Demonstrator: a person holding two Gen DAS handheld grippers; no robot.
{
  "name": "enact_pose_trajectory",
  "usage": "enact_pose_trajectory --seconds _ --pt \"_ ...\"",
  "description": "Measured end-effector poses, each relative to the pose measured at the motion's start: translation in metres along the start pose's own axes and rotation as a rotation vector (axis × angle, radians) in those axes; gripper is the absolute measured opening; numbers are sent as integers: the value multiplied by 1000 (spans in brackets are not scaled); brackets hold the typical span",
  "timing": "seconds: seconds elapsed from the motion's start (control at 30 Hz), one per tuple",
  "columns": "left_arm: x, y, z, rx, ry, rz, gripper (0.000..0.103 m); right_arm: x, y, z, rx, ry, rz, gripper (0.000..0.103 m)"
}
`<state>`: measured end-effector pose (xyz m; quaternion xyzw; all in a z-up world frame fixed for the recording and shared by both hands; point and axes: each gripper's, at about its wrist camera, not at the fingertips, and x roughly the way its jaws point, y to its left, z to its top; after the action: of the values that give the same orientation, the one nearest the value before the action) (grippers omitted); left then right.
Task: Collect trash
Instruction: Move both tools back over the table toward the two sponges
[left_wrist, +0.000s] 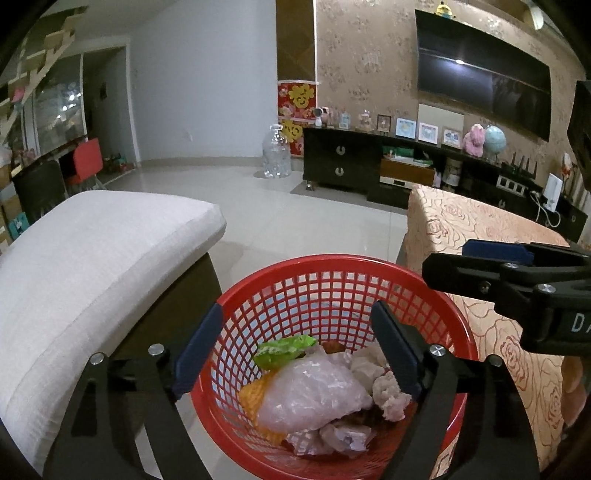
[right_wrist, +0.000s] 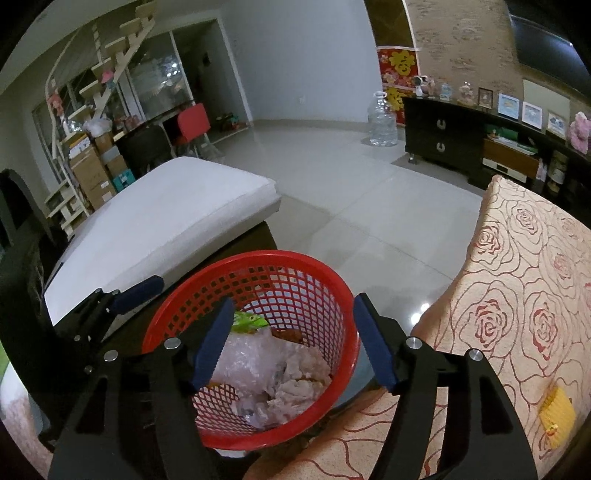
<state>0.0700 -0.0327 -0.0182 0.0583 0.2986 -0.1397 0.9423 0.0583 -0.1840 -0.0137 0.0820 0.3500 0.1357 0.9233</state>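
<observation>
Both claws, left and right, tilt downward, spread, empty, over the red basket.

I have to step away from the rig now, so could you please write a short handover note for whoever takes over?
Left gripper: open, empty, over the red basket.
Right gripper: open, empty, over the same basket.
In the basket: clear plastic bag, green wrapper, crumpled tissues, something orange underneath.
Done: that trash is collected.
Left: a yellow wrapper lies on the rose-patterned cloth; pick it up and drop it in.
</observation>
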Motion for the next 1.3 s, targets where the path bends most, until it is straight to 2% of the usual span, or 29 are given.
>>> enact_pose_trajectory --seconds 0.13,0.43,0.9,1.3 --pt "-4 0 1 -8 -17 -6 83 -5 -2 -1 5 -10 -16 74" --pt "-11 -4 3 -6 -48 -18 85 -26 -9 -6 2 -55 -62 79" --pt "-17 -19 5 0 -78 -46 85 -80 -51 -27 43 -105 -206 81" --pt "-19 -49 5 43 -81 -88 85 -139 -103 -81 162 -124 -380 81"
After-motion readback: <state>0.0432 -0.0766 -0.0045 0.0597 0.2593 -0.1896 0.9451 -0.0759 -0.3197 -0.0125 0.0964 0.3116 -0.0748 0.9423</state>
